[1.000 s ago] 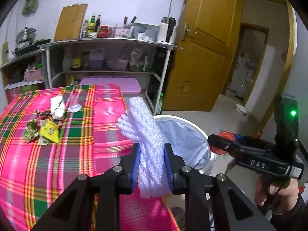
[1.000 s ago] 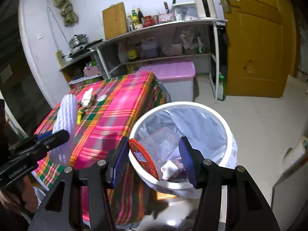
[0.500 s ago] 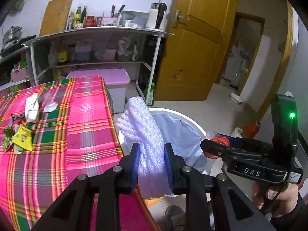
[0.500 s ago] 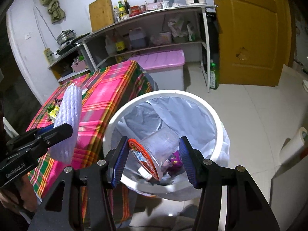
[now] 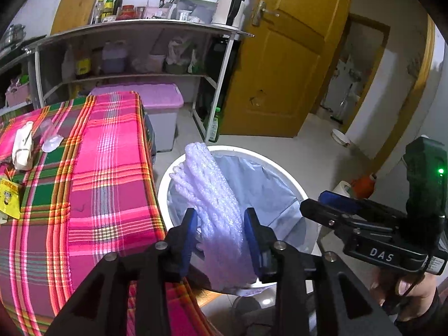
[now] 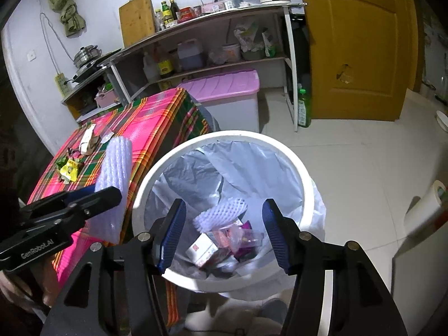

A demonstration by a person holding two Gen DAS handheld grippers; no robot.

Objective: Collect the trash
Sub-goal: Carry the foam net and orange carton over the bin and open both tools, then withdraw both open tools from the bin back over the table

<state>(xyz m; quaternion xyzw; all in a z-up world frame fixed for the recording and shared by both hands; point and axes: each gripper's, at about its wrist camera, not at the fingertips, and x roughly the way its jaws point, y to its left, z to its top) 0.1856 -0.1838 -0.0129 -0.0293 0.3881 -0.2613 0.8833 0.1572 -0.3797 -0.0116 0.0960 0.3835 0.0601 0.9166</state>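
Observation:
My left gripper [image 5: 219, 218] holds a white foam net [image 5: 212, 196] upright over the near rim of the white, bag-lined trash bin [image 5: 280, 168]. Its jaws are opening, and the net still fills the gap between the blue pads. My right gripper [image 6: 222, 215] hangs over the bin's mouth [image 6: 280, 145] with its jaws opening and nothing between them. Another foam net [image 6: 221, 212] and several packets lie inside the bin. A white packet [image 5: 22, 148], a clear plastic piece [image 5: 51, 137] and a yellow wrapper [image 5: 8, 198] lie on the plaid table [image 5: 112, 168].
The bin stands on the floor against the table's right edge. Behind are a pink-lidded storage box [image 5: 140, 98], a metal shelf [image 5: 140, 25] with bottles, a green bottle [image 6: 303, 106] and a yellow door [image 5: 280, 70]. A paper roll [image 6: 425, 210] lies on the floor at the right.
Both grippers moved over the bin. The right one let go of a clear cup with a red lid and now holds nothing. The left jaws widened around the foam net.

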